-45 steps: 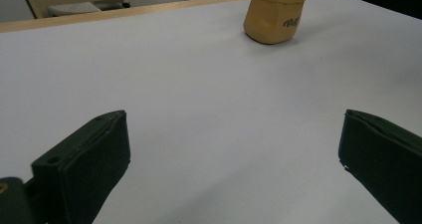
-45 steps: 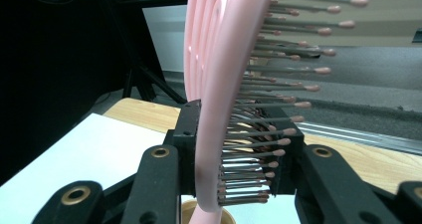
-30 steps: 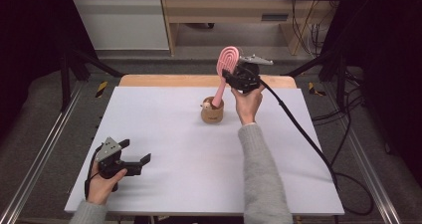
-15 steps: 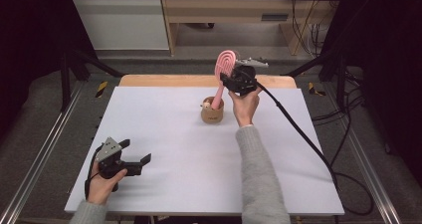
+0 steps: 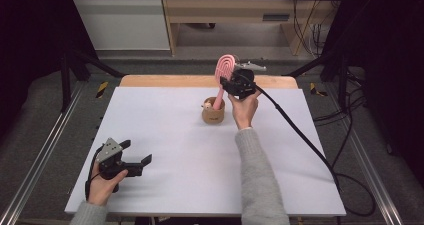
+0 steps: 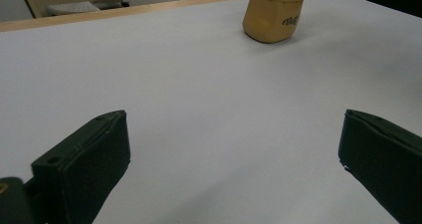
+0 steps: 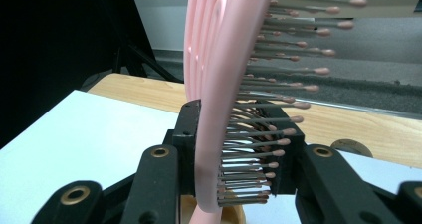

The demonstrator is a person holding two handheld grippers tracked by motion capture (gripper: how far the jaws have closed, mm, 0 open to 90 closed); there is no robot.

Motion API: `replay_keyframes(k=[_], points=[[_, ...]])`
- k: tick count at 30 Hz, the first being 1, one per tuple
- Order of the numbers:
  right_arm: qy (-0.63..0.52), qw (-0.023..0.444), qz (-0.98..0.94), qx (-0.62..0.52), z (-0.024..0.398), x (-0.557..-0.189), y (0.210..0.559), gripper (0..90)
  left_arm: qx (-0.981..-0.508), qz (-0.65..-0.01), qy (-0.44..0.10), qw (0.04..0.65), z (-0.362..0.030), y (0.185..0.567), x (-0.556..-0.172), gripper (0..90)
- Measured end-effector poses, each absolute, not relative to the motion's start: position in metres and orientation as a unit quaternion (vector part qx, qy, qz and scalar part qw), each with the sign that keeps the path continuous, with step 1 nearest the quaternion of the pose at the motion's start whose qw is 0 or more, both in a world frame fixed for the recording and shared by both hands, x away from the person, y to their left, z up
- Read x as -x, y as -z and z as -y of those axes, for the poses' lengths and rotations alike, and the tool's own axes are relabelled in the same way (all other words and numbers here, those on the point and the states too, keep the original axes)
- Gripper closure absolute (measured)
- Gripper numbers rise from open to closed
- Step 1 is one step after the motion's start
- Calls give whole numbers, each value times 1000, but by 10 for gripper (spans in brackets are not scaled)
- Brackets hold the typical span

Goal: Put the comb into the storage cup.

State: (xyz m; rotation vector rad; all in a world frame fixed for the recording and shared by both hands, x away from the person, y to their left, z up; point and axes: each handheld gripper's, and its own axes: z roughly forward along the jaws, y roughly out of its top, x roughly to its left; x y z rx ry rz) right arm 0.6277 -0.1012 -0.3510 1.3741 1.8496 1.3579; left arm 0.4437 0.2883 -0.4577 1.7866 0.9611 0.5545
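Item 1: pink plastic bristle hairbrush (image 5: 224, 71), lowered slightly, handle now inside tan ceramic cup (image 5: 213, 115). Right gripper (image 5: 231, 81) clenched on hairbrush; left gripper (image 5: 136, 161) released, idle, well apart from cup.

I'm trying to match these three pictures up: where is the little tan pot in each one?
High view: the tan pot stands at the table's middle, toward the far edge, with the pink hairbrush in it.
Left gripper view: top, right of centre.
Right gripper view: a sliver at the bottom, beneath the brush.
Shared landmark: the white tabletop.

Right claw (image 5: 231, 80) clamped and raised, left claw (image 5: 136, 156) agape, low.
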Motion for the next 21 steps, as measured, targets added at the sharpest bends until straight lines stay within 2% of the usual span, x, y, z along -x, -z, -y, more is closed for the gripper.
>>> replay_keyframes(k=[21], points=[[-487, 220, -672, -512, 102, -630, 367, 652, -739, -396, -229, 495, -288, 458, -444, 0]])
